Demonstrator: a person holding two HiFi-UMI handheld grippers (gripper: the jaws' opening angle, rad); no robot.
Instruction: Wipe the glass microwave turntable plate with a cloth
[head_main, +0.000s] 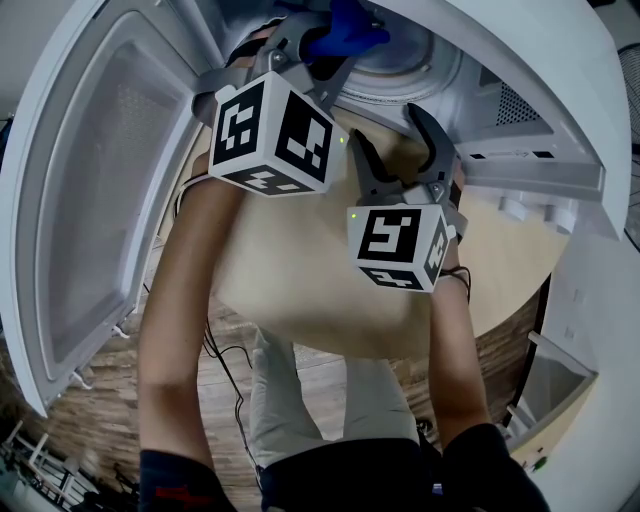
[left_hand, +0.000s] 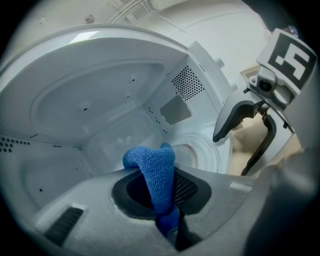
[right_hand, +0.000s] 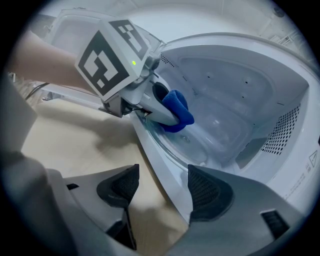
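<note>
Two hand-held grippers reach over a pale worktop (head_main: 300, 290) toward an open white microwave (right_hand: 280, 165). Nearest, the right gripper (right_hand: 162, 187) hangs by the oven's front edge, its jaws wide apart and gripping nothing. Farther in, the left gripper (left_hand: 165, 210) has its jaws clamped on a blue cloth (left_hand: 155, 170). The cloth rests on the near rim of the glass turntable plate (right_hand: 215, 130), which lies on the oven floor.

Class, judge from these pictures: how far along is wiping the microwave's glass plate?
Done: the microwave door is open and the left gripper is shut on the blue cloth. In hand: the cloth is inside, at the glass plate's near edge. Left: the wiping itself, seemingly; the right gripper hangs outside, jaws apart.
</note>
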